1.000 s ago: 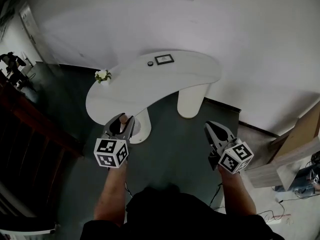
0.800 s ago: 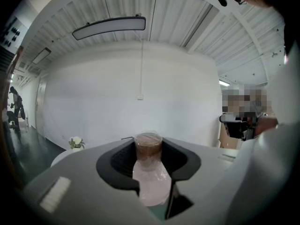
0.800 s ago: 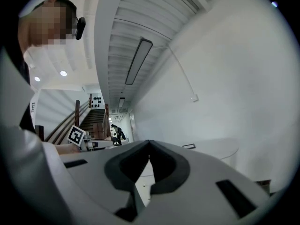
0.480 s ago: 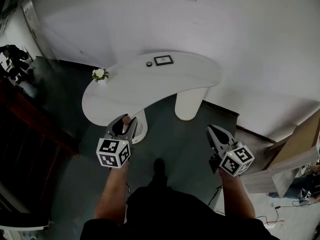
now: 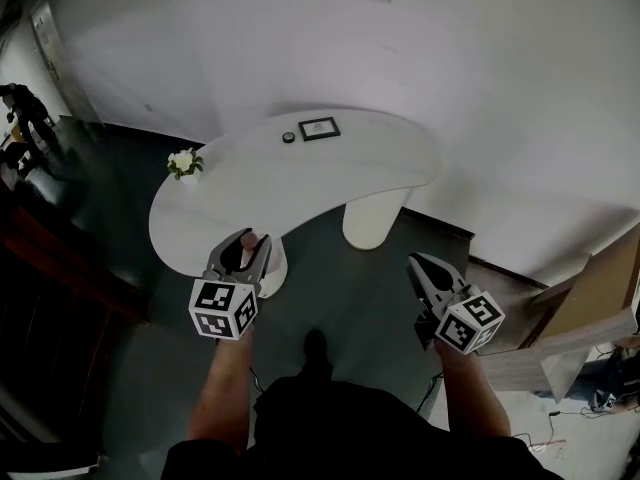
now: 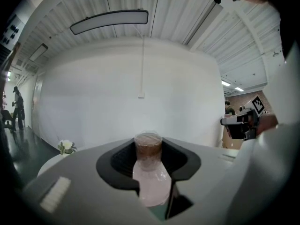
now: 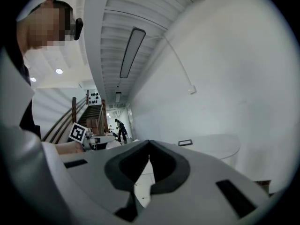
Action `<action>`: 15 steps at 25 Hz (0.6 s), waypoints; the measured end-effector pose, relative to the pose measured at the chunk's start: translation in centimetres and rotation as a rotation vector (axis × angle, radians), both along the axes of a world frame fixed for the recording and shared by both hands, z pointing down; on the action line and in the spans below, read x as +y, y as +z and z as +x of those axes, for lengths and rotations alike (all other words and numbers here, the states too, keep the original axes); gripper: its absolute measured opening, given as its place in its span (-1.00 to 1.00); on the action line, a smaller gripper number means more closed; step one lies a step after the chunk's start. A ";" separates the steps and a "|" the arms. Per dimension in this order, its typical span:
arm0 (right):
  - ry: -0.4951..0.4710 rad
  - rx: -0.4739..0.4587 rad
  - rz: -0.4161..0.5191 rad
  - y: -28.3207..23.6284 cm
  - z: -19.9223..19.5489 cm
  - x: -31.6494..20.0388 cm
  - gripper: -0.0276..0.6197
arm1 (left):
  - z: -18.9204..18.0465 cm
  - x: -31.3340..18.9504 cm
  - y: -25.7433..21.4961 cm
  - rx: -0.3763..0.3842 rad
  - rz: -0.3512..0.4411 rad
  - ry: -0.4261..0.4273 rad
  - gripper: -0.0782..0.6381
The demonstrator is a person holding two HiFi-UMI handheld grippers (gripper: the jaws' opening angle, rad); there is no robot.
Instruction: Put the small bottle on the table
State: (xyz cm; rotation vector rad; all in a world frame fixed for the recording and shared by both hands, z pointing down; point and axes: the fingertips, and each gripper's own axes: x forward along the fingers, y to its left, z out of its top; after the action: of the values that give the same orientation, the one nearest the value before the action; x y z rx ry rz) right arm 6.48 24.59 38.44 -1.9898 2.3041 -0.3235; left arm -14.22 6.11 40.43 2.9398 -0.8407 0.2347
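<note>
My left gripper (image 5: 243,247) is clamped on the small bottle (image 6: 149,187). The two dark pads press the pale body from either side, just under the brown cap. The bottle stands upright in the grip, with its long axis running top to bottom, across the line the jaws point along, and its base hangs below them, out of my sight.

The white curved table (image 5: 300,178) lies straight ahead of these jaws. From the head view its near edge sits just beyond the tips, above the pedestal. The bare stretch of top in front of them is free, with the little flower vase (image 5: 183,163) off to the left of the tips. A small picture frame (image 5: 319,127) sits much farther ahead, near the far rim. I judge that the coming move turns on height as much as on reach. The base must clear the edge before I carry it forward, and I cannot tell from here whether it already does.

To the right, my right gripper (image 5: 417,265) has its jaws together, tips touching, with nothing between them. It hangs over the dark floor, well apart from the bottle. The table lies ahead and to its left, so the left hand is plainly the nearer one and the one to set the bottle down.
</note>
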 end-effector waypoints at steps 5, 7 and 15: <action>-0.003 -0.006 -0.026 0.9 1.7 -4.7 -0.88 | 2.1 -4.4 0.4 0.002 -0.004 0.013 -0.37; -0.013 -0.003 -0.034 1.2 2.0 -6.7 -0.88 | 2.6 -6.2 0.7 0.002 -0.009 0.013 -0.37; -0.028 -0.016 -0.058 1.0 3.5 -14.4 -0.88 | 4.8 -12.8 1.3 -0.014 0.008 0.033 -0.37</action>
State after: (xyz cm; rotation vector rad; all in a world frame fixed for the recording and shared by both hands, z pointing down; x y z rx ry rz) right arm 9.93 10.20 39.41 -1.9749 2.3409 -0.4110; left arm -9.42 -6.68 41.69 2.9653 -0.7970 0.2544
